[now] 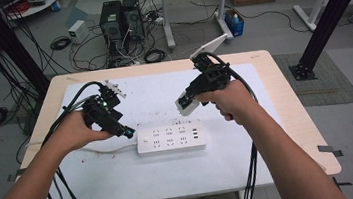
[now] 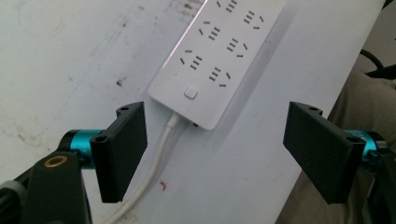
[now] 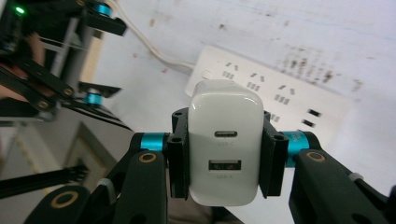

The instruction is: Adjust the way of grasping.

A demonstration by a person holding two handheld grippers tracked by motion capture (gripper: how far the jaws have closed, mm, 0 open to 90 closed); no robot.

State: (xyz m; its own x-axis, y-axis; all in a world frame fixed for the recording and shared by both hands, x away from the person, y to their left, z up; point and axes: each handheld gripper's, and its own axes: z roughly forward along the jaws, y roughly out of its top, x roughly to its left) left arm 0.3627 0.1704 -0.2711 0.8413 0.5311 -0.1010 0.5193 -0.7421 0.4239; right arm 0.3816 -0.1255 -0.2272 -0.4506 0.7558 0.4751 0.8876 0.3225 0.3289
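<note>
A white power strip (image 1: 171, 138) lies on the white table top, its cord (image 2: 156, 161) running off at the switch end. My right gripper (image 1: 186, 104) hangs above the strip's far side, shut on a white USB charger (image 3: 225, 145) whose two ports face the camera. My left gripper (image 1: 124, 131) hovers just left of the strip's switch end (image 2: 190, 92), jaws open, nothing between them. In the right gripper view the strip (image 3: 271, 95) lies beyond the charger, and the left gripper (image 3: 100, 56) shows at upper left.
The white mat (image 1: 123, 176) covers a wooden table (image 1: 287, 117). Black cables trail from both grippers over the near edge. Computer towers (image 1: 120, 20) and loose cables sit on the floor beyond the far edge.
</note>
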